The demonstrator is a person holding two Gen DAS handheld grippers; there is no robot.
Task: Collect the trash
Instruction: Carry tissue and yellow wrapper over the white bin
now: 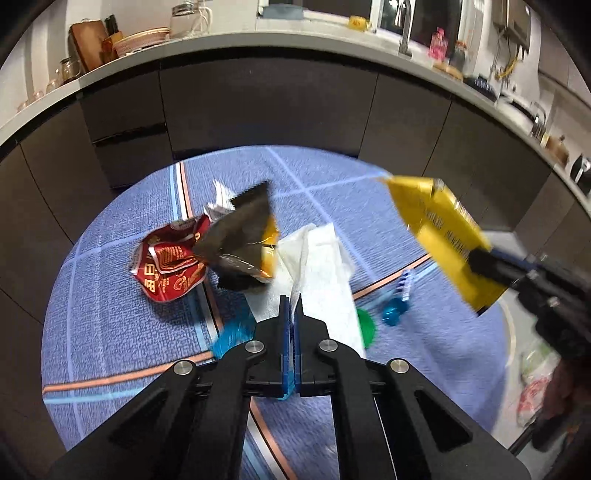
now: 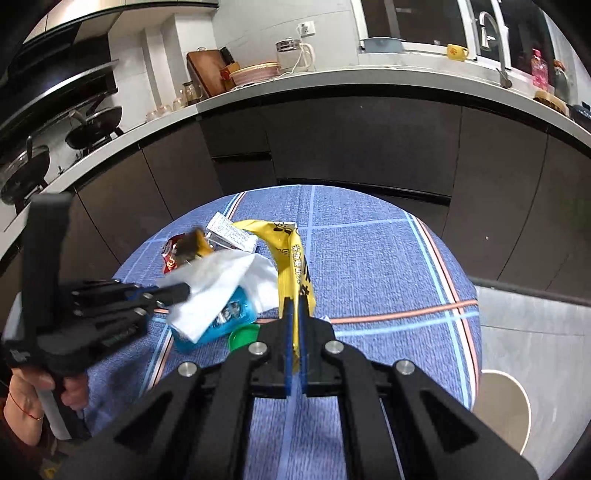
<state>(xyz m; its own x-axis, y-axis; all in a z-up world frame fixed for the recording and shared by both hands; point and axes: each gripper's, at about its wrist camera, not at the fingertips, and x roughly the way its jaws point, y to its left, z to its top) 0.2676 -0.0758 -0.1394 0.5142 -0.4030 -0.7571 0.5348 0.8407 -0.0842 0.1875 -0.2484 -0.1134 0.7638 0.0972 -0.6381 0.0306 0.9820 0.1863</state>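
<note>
Left gripper pinches the white tissue; right gripper pinches the yellow wrapper — red packet lies at ten o'clock on the blue mat.

Home kitchen: countertop, stove pans, faucet.

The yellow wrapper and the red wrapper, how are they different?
The yellow wrapper is up in the air, pinched by the right gripper; the red wrapper lies on the blue mat. The yellow one looks long and fairly flat; the red one is crumpled. The yellow one hangs apart from the trash pile, while the red one sits against a dark wrapper. Both are shiny snack packets with printed writing.
</note>
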